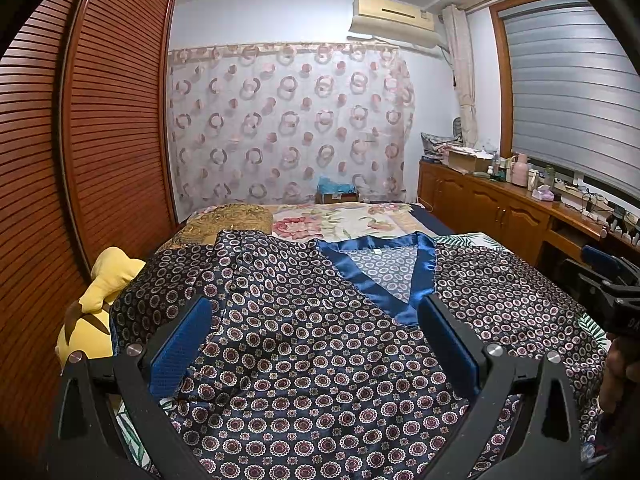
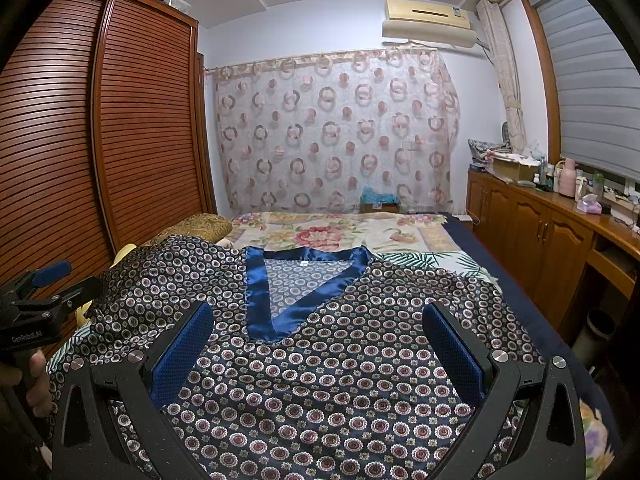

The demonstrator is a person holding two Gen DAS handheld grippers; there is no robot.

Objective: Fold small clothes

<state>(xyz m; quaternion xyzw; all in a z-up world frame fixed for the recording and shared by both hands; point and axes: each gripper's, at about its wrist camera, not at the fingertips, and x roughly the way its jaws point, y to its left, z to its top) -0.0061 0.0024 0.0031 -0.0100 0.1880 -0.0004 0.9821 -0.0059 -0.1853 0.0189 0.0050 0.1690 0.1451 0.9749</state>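
1. Shirt (image 1: 312,344) first: I see a dark satin top printed with small rings, spread front-up on the bed (image 2: 532,320), its blue V-neck band (image 2: 260,284) pointing back toward me.
2. My left gripper (image 1: 316,344) hovers over the shirt's chest with its blue pads spread wide apart, nothing between them.
3. My right gripper (image 2: 320,350) hangs the same way, pads wide apart, the V's tip at about 11 o'clock from its centre.
4. From the left wrist view the right gripper sits at 3 o'clock; from the right wrist view the left one sits at 9 o'clock.
5. At 9 o'clock of the shirt, a yellow plush toy (image 1: 104,304) lies at the bed's edge, beside the slatted wardrobe (image 1: 100,120).
6. Beyond the collar, at 12 o'clock, a floral blanket (image 2: 340,232) covers the bed.
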